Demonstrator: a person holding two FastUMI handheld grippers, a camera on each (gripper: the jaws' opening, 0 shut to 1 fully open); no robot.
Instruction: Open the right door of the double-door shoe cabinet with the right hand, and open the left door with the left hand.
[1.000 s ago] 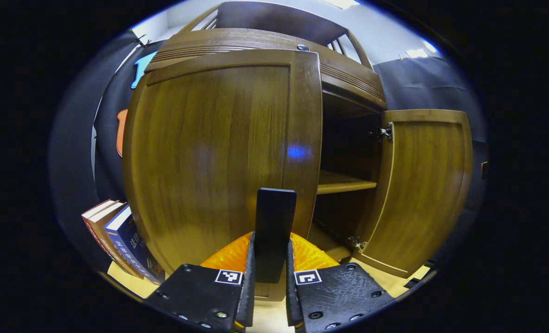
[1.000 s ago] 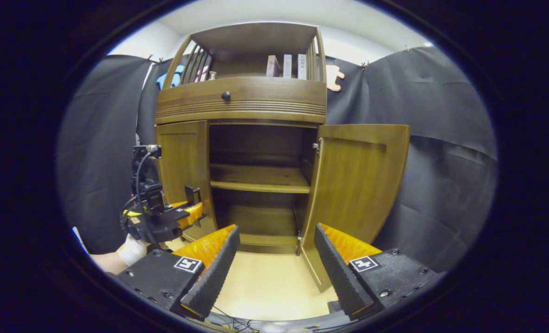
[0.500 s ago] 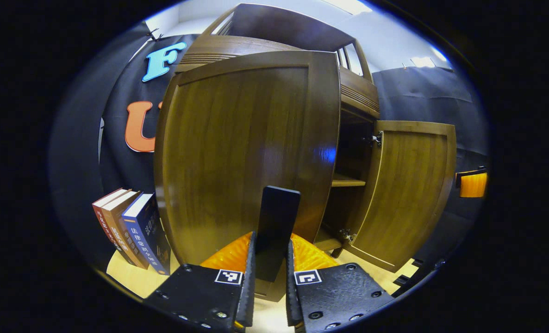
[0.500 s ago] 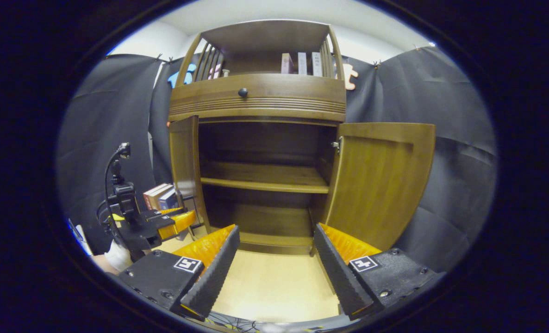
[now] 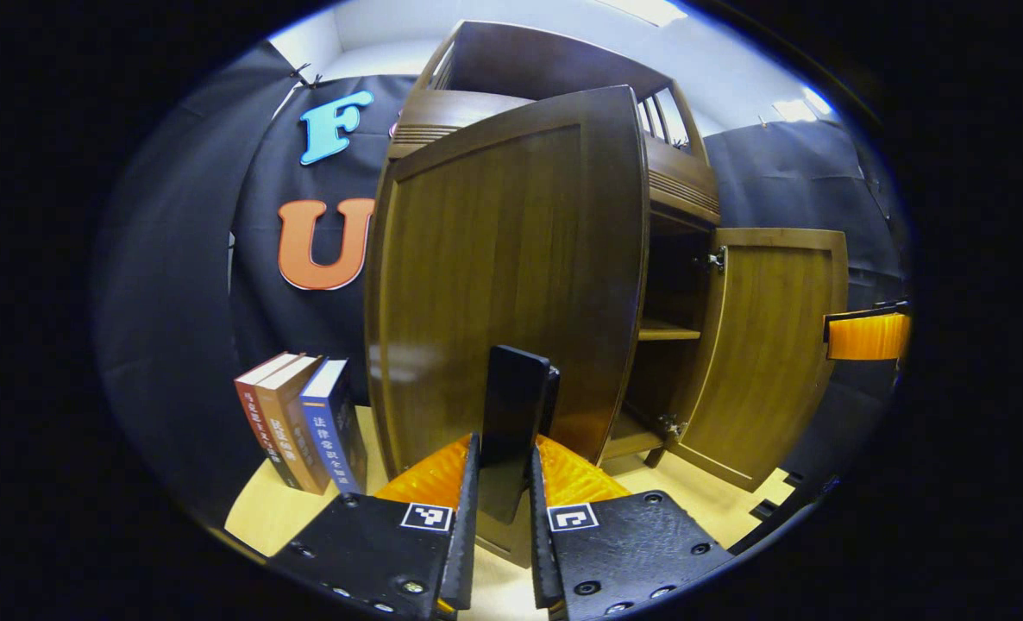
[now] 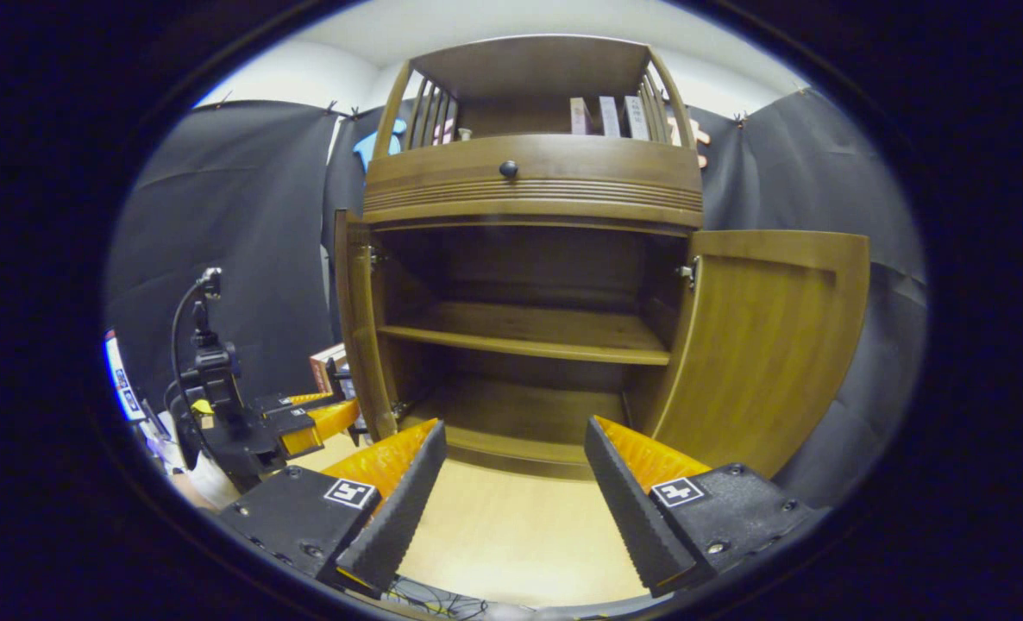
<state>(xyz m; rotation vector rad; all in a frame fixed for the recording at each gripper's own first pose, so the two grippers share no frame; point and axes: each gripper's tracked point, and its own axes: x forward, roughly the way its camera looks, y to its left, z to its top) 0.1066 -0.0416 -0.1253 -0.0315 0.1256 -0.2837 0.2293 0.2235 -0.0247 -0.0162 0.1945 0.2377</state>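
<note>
My left gripper (image 5: 501, 517) clenched on the flat black door handle (image 5: 511, 431) | my right gripper (image 6: 511, 500) released, holding nothing, above the pale floor (image 6: 511, 543) | brown wooden left door (image 5: 511, 276) swung wide | matching right door (image 6: 770, 345) wide open | shoe cabinet shelf (image 6: 520, 332) bare.

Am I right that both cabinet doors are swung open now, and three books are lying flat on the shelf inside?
Not quite. Both the left door and right door are open, but the shelf inside is bare in the right gripper view. The three books stand upright on the floor left of the cabinet, as the left gripper view shows.
</note>
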